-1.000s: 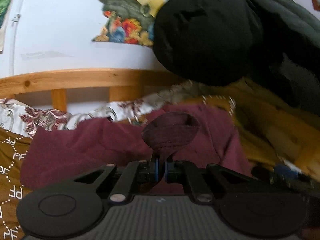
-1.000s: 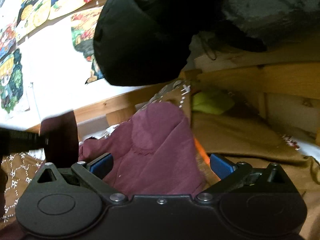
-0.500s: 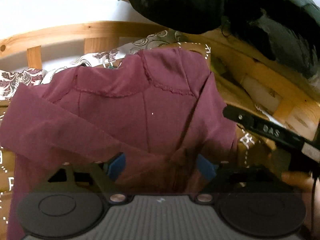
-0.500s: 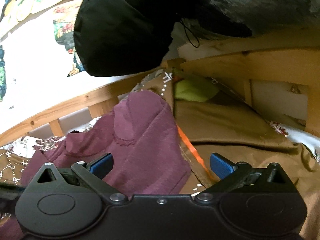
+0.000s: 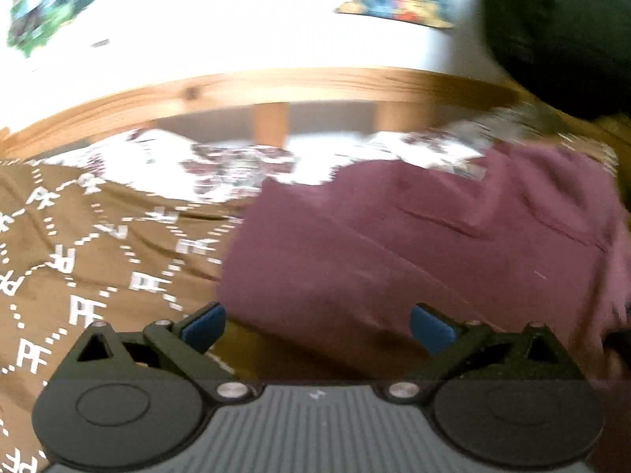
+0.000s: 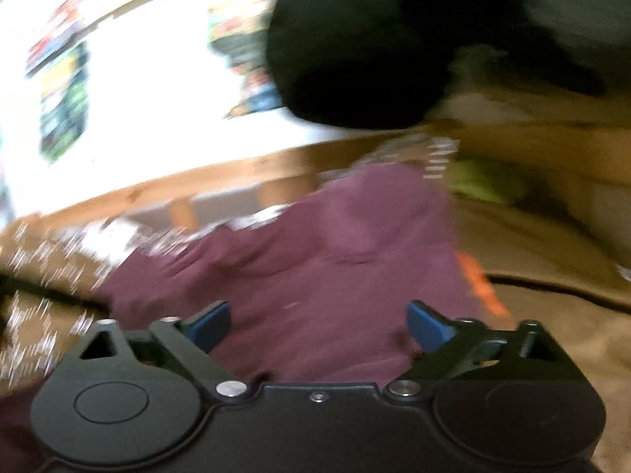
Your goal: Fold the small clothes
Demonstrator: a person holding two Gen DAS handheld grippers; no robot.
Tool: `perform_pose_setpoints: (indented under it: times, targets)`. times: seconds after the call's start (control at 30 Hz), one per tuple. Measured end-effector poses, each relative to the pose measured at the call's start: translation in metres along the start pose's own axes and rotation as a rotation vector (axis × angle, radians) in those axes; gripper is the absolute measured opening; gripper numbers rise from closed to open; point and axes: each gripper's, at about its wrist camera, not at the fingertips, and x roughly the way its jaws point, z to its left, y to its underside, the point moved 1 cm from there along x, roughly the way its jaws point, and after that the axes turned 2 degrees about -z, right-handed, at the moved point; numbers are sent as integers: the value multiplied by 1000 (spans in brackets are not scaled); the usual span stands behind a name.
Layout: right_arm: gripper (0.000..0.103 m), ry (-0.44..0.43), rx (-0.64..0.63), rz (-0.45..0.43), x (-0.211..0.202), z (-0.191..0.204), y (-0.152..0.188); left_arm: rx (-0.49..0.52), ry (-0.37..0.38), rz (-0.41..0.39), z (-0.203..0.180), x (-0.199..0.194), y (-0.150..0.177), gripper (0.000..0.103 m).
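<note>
A maroon garment (image 5: 426, 252) lies spread on the bed's brown patterned blanket (image 5: 79, 260), just in front of the wooden rail (image 5: 252, 86). It is soft and creased, with a raised seam across it. The left claw (image 5: 317, 325) has just been opening – spread wide, nothing between its pads. The right claw (image 6: 318, 325) has just been closing but stands apart over the garment's near edge – pads not pressing it.

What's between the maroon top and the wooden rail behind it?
In the left wrist view, a strip of white floral bedding lies between the maroon top and the wooden rail. The right wrist view shows the same, blurred.
</note>
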Motion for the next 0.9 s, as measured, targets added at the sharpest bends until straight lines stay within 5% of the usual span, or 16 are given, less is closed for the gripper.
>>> perform_pose_setpoints:
  times: [0.17, 0.3, 0.63, 0.9]
  targets:
    - [56, -87, -4, 143, 18, 17, 15, -106, -2, -42, 40, 30, -25, 102]
    - [13, -100, 50, 201, 24, 14, 18, -190, -20, -17, 60, 48, -39, 102]
    - [6, -220, 124, 131, -6, 19, -14, -219, 24, -48, 64, 20, -30, 102]
    - [6, -181, 289, 147, -62, 14, -30, -188, 71, -79, 56, -5, -23, 102]
